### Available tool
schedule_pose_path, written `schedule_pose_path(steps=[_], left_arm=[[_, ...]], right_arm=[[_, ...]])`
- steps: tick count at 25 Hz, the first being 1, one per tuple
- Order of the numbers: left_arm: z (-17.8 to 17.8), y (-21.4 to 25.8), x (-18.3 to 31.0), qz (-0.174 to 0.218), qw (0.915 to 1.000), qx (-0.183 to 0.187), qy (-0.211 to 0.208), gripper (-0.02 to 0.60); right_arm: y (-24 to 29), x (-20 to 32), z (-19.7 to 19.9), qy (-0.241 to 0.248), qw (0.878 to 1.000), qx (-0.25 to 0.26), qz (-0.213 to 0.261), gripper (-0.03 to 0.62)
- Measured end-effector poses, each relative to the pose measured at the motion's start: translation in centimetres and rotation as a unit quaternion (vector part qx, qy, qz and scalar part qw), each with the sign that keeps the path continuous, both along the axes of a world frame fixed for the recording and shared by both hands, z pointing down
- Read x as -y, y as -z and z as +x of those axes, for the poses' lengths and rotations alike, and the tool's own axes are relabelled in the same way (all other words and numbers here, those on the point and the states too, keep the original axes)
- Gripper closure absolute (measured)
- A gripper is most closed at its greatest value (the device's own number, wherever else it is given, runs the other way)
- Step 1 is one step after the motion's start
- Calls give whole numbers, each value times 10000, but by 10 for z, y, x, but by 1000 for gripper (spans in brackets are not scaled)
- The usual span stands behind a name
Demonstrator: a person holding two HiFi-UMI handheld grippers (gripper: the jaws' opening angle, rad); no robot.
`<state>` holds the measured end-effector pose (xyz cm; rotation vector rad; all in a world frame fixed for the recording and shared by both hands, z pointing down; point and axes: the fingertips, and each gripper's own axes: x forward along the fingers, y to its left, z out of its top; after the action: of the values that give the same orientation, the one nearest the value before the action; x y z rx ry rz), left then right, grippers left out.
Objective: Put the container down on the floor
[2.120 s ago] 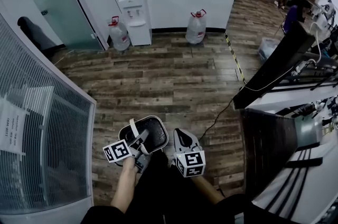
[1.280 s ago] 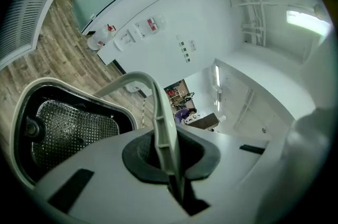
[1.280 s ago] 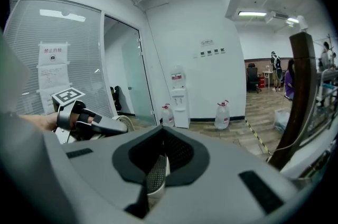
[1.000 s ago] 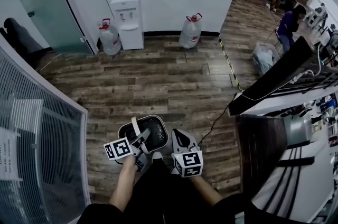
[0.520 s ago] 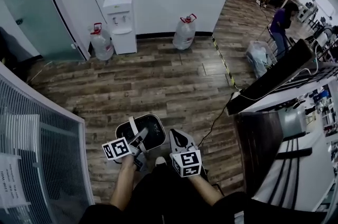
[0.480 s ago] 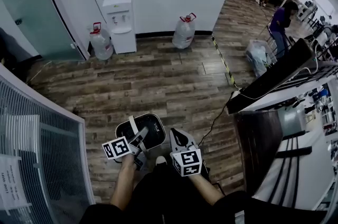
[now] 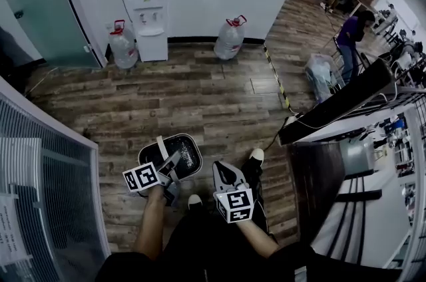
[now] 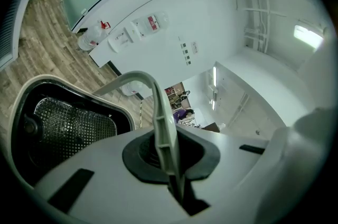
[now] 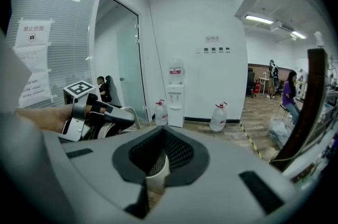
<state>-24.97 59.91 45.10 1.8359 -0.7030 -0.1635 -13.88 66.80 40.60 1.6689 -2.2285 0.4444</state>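
Transport is the step in hand: the container [image 7: 174, 153] hangs from its handle [image 7: 162, 147] in front of the person, apparently clear of the wooden floor [image 7: 200, 101], so by my reading the set-down is not yet begun.

The left gripper [image 7: 172, 164] has its jaws closed hard on the pale handle. In the left gripper view the strip runs straight up out of the clamped pads [image 8: 142, 157], and the dark, mesh-lined body of the container sits low at the left of the frame.

The right gripper [image 7: 225, 174] is just beside the container on its right and apart from it. Its jaws are drawn together and grip nothing; the right gripper view shows only a narrow slit between them.

Both forearms reach forward from the body at about the same height, and both grippers point ahead and a little downward. One shoe [image 7: 256, 155] is planted forward.

The next move calls for:
1. Choosing a bare patch of floor.
2. Lowering the left arm, probably with a bend or crouch, until the base rests flat.
3. Opening the left jaws only once the handle goes slack.
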Motion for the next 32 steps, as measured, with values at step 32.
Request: schedule_pose_path(steps=[32], left_arm=[[51, 15, 125, -100, 9985, 358, 411, 565]], right_arm=[[0, 174, 45, 587, 9966, 586, 8, 582]])
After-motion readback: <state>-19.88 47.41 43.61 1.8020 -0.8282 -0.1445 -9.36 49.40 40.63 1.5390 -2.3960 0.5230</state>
